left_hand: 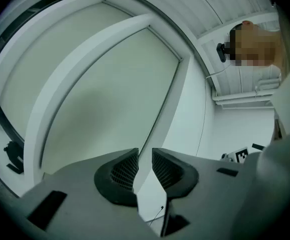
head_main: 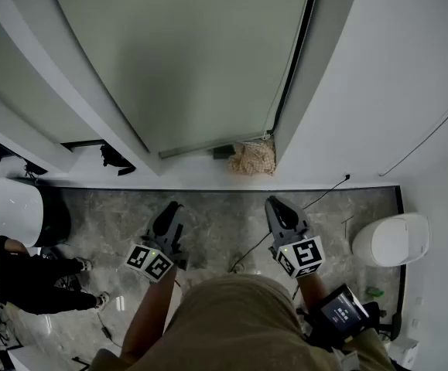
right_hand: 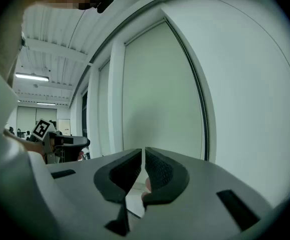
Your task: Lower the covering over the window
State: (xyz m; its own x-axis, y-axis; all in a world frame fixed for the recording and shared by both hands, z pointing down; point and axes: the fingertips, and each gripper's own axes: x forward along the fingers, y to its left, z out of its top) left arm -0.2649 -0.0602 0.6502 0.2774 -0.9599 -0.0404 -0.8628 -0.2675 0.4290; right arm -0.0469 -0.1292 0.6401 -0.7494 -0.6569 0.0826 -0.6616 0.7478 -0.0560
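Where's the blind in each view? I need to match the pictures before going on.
Head view: the blind fills the top centre, with its bottom bar at the lower end.
Left gripper view: the blind is centre-left and leans to the right.
Right gripper view: the blind is in the centre, upright.
Shared landmark: the dark track along the blind's right edge, with the white wall beyond it.

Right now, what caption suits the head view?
Blind lowered nearly to the sill; left gripper and right gripper held low over the floor, both empty.
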